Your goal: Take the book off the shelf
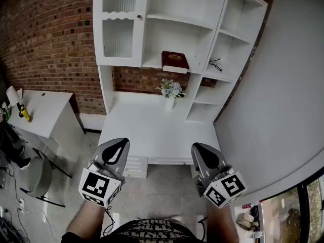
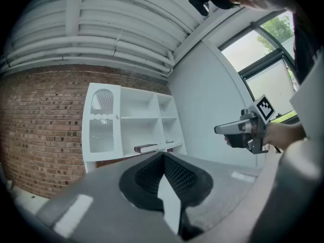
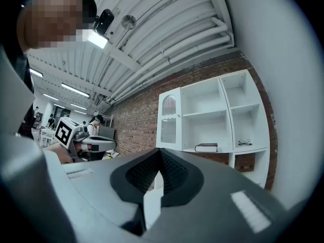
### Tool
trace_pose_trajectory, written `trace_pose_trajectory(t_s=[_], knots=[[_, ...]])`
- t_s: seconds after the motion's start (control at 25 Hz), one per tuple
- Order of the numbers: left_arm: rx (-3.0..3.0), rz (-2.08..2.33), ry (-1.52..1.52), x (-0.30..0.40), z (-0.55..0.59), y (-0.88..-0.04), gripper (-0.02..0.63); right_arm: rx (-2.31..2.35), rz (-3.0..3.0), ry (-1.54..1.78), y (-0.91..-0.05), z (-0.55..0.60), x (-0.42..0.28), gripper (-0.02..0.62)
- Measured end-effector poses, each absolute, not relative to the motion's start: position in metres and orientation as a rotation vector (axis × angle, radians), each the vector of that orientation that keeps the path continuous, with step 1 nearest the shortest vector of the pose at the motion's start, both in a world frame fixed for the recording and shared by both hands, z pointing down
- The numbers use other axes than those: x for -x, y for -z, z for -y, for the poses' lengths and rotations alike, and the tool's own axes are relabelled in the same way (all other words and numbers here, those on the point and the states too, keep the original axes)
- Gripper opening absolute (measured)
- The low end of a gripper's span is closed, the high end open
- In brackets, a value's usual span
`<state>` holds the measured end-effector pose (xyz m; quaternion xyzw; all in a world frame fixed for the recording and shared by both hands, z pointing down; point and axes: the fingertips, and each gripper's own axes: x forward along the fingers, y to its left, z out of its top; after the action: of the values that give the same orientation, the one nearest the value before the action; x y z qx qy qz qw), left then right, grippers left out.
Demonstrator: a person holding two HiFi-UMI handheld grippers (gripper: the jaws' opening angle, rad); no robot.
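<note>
A dark red book (image 1: pixel 174 61) lies flat on the middle shelf of the white shelf unit (image 1: pixel 147 14), above the desk (image 1: pixel 152 130). Both grippers are held low in front of the desk, well short of the book. The left gripper (image 1: pixel 121 142) and right gripper (image 1: pixel 198 147) are shut with nothing between their jaws. From the left gripper (image 2: pixel 163 156) view, the book (image 2: pixel 147 148) is small and far off, and the right gripper (image 2: pixel 238 129) shows at the side. Beyond the right gripper (image 3: pixel 159 153), its own view shows the book (image 3: pixel 206 147) on the shelf.
A vase of flowers (image 1: pixel 170 91) stands on the desk below the book. Glasses (image 1: pixel 215 64) lie on the shelf to the book's right. A glazed cabinet door (image 1: pixel 119 34) is at upper left. A white side table (image 1: pixel 43 110) and a chair (image 1: pixel 38 176) are at the left.
</note>
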<state>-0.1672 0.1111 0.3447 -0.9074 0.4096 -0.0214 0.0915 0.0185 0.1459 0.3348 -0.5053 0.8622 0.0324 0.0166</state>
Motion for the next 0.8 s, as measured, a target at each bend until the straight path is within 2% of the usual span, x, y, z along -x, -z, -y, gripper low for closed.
trace_pose_trajectory(t_s=[0.44,0.8], knots=[[2.706,-1.203,0.051,0.194,-0.113,-0.346,0.000,1.592,-2.632,-0.046,-0.327,-0.148,-0.002,0.023],[2.772,-1.174,0.099,0.161,-0.083,-0.376,0.000,1.640,-2.582,0.032,-0.340,-0.120,-0.044,0.023]])
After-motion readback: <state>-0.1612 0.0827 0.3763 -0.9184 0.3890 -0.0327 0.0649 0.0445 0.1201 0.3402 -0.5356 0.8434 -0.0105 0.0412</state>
